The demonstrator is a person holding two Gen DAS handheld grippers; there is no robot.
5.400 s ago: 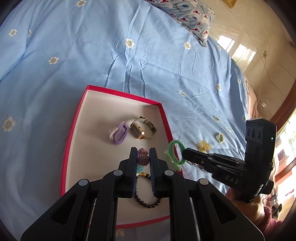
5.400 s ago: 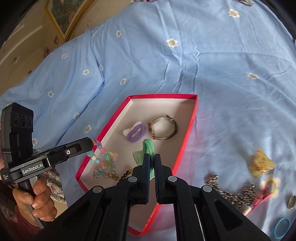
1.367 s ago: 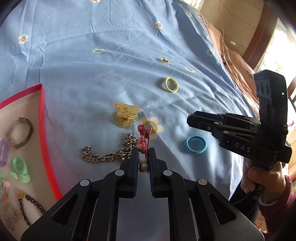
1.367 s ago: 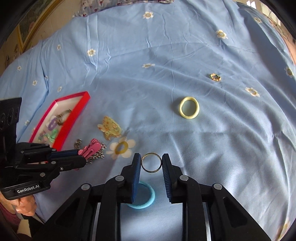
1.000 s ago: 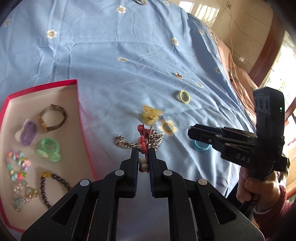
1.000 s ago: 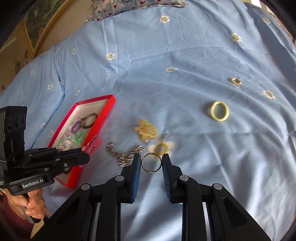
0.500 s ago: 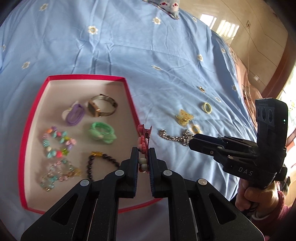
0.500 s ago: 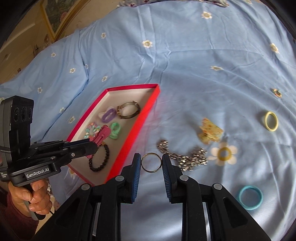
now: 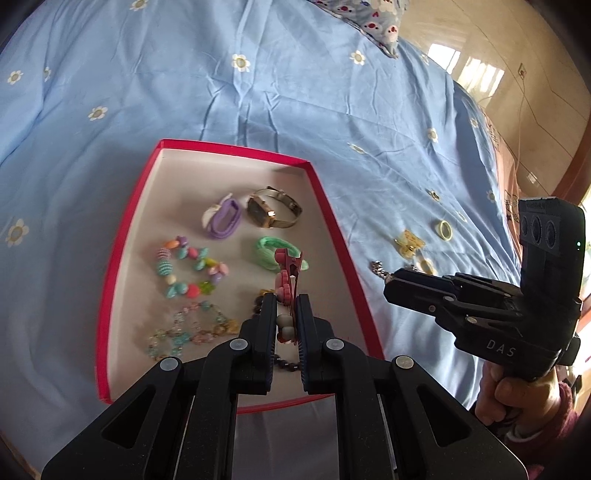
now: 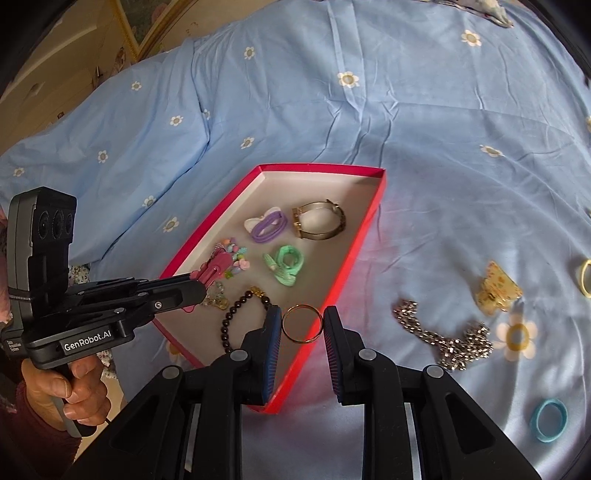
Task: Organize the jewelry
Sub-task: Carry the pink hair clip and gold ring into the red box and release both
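A red-rimmed tray (image 9: 334, 218) (image 10: 356, 251) lies on the blue bedspread. It holds a watch (image 9: 271, 212), a purple hair tie (image 9: 223, 221), a green hair tie (image 10: 286, 264), bead bracelets (image 9: 184, 269) and a dark bead bracelet (image 10: 236, 314). My left gripper (image 9: 286, 308) is shut on a pink hair clip (image 9: 290, 269) and hangs over the tray's near part. My right gripper (image 10: 301, 323) is shut on a thin gold ring (image 10: 302, 324), above the tray's near right rim.
Loose on the bedspread right of the tray lie a silver chain (image 10: 443, 338), a yellow claw clip (image 10: 496, 288), a yellow ring (image 10: 585, 277) and a blue ring (image 10: 548, 421). A patterned pillow (image 9: 373, 18) lies at the far end. A hand (image 10: 70, 387) grips each tool.
Both grippers have swung left from the loose items to the tray. The pink clip and the gold ring stayed gripped; the tray now fills the middle of both views.
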